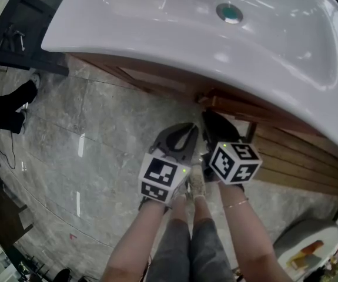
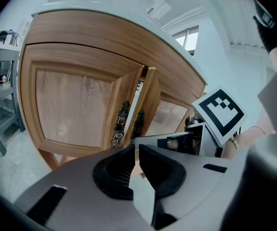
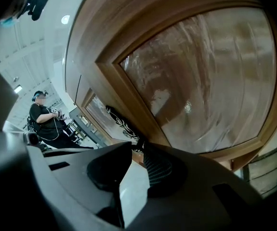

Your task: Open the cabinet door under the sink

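As the right claw [image 3: 139, 146] pinches the dark ornate metal handle [image 3: 119, 119] by its tip, it could slip. The left claw [image 2: 136, 148] is pressed together.

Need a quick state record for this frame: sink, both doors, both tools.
sink: white, above the wooden cabinet
left door: looks closed
right door: ajar, gap showing at the middle edge
left tool: shut, nothing between the jaws, short of the doors
right tool: at the right door handle, apparently clamped on its lower end
task status: right door cracked open, not yet swung wide
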A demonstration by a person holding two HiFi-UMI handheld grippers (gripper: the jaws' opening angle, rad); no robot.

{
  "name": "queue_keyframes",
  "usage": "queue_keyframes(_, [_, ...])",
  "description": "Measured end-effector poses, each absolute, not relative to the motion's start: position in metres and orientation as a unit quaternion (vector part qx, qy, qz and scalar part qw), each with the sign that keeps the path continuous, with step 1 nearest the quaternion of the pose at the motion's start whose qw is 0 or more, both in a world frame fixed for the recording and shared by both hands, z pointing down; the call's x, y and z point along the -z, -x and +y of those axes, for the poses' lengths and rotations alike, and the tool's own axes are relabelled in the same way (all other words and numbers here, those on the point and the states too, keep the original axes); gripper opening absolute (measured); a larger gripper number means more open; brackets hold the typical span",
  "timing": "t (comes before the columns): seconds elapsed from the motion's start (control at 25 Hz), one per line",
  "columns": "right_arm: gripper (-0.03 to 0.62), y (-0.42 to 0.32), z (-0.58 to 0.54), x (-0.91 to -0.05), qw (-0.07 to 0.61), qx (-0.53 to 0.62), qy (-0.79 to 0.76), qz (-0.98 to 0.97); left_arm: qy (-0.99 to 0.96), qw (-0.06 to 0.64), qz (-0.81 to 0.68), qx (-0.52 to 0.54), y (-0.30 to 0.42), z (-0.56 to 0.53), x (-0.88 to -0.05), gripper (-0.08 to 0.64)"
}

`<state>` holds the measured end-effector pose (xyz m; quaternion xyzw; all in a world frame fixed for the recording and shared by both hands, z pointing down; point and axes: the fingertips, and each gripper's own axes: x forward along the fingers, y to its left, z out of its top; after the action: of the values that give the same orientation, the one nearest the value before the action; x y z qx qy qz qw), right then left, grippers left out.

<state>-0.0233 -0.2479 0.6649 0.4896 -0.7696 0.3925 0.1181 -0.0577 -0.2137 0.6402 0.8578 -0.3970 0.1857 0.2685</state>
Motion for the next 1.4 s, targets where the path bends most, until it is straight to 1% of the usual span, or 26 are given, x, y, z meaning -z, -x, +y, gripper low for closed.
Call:
queue_keyframes(0.08, [0.084,0.023,-0.245,-0.665,0.119,-0.392,-0.489,-0.77,-0.861,0.268,-0.392,-0.181,0.056,-0.216,-0.638,0.036])
queue_keyframes(0.16, [0.084,0.024,-0.242,-0.666,0.119,-0.392,-0.487,-0.771,-0.863,0.27,-0.388,-0.175,0.056,-0.219,-0.637,0.093])
queue_keyframes(0.24, [0.086,0.024,-0.238,-0.666,0.118,-0.394,-0.485,-0.772,-0.865,0.271,-0.387,-0.168,0.057,-0.222,-0.635,0.125])
queue_keyframes(0.52, [0.086,0.024,-0.229,-0.665,0.119,-0.39,-0.481,-0.776,-0.88,0.259,-0.362,-0.168,0.055,-0.233,-0.631,0.178])
queue_keyframes(0.84, [0.086,0.024,-0.223,-0.665,0.12,-0.391,-0.479,-0.777,-0.913,0.207,-0.299,-0.185,0.031,-0.24,-0.621,0.187])
queue_keyframes(1.2, [0.086,0.024,-0.224,-0.664,0.117,-0.388,-0.472,-0.783,-0.936,0.179,-0.25,-0.171,0.017,-0.249,-0.616,0.186])
queue_keyframes(1.4, [0.086,0.025,-0.224,-0.665,0.115,-0.39,-0.472,-0.782,-0.94,0.176,-0.245,-0.158,0.014,-0.25,-0.615,0.182])
